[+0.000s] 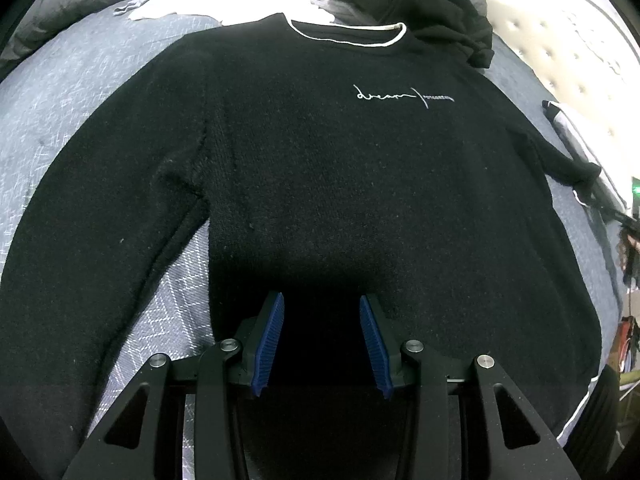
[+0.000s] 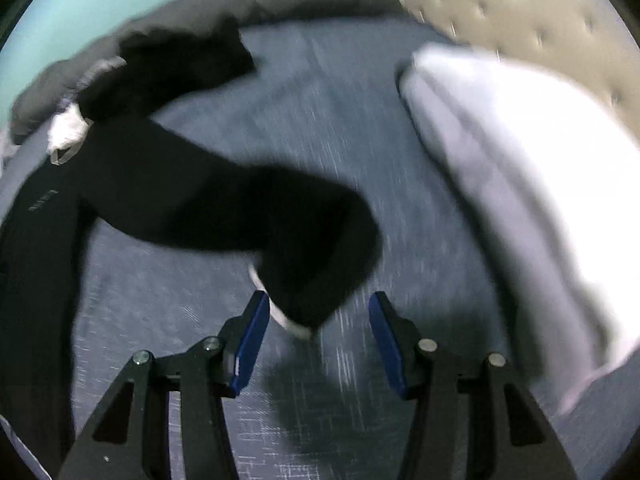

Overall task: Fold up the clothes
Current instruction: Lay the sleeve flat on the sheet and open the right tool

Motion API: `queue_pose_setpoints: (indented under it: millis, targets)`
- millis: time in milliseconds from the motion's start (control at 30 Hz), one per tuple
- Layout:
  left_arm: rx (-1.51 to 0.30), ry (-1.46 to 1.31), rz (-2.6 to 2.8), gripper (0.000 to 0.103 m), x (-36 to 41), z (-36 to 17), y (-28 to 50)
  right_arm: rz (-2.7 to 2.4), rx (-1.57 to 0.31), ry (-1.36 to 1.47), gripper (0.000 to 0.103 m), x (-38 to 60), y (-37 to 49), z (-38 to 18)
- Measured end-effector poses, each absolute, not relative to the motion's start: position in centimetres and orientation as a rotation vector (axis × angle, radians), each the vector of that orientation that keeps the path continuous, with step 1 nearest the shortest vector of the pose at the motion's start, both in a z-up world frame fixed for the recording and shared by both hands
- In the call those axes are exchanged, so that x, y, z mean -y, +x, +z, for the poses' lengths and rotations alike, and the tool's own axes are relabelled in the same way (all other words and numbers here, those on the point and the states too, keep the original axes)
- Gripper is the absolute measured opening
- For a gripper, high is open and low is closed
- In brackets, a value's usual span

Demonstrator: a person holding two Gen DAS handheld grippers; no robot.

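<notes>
Black knitted sweater with white-trimmed neck (image 1: 320,152) lies face-up, flat on grey-blue patterned bedspread (image 1: 80,92) | left gripper (image 1: 322,344) apart over hem, empty | right gripper (image 2: 318,344) apart around sleeve cuff (image 2: 296,312), unclamped | risk: cuff slides aside, sleeve bunches

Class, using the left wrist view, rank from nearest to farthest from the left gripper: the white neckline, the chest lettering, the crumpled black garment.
1. Chest lettering, right of centre.
2. White neckline, top centre.
3. Crumpled black garment, upper right.

right wrist view blurred; sweater (image 1: 320,168) hem hidden beneath left gripper (image 1: 322,344).
</notes>
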State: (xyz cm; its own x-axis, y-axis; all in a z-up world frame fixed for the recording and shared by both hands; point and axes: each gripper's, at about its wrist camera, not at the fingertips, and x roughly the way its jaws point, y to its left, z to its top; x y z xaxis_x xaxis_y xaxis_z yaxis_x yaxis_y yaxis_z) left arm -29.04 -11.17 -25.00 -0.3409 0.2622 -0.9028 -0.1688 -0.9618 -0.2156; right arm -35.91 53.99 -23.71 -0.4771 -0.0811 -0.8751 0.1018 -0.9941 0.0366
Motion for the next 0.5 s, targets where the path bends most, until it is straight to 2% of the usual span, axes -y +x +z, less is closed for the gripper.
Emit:
queue_pose_setpoints:
  millis: [100, 133, 167, 233, 500]
  targets:
    - [0.111, -1.628, 2.371, 0.043, 11.1, -25.0, -28.9, -2.618, 0.076, 1.539, 0.052, -54.2, -36.8, -24.8]
    - [0.110, -1.629, 2.370, 0.043, 11.1, -24.9, -28.9, -2.618, 0.086, 1.538, 0.037, -54.1, -37.1, -24.9]
    - [0.109, -1.631, 2.370, 0.043, 11.1, -24.9, -28.9, -2.612, 0.086, 1.535, 0.014, -53.9, -37.3, -25.0]
    - [0.110, -1.631, 2.369, 0.043, 11.2, -25.0, -28.9, -2.613, 0.021, 1.535, 0.007, -53.1, -37.7, -24.7]
    - [0.111, -1.630, 2.367, 0.043, 11.3, -25.0, -28.9, -2.588, -0.098, 1.486, 0.006, -56.2, -37.1, -18.8]
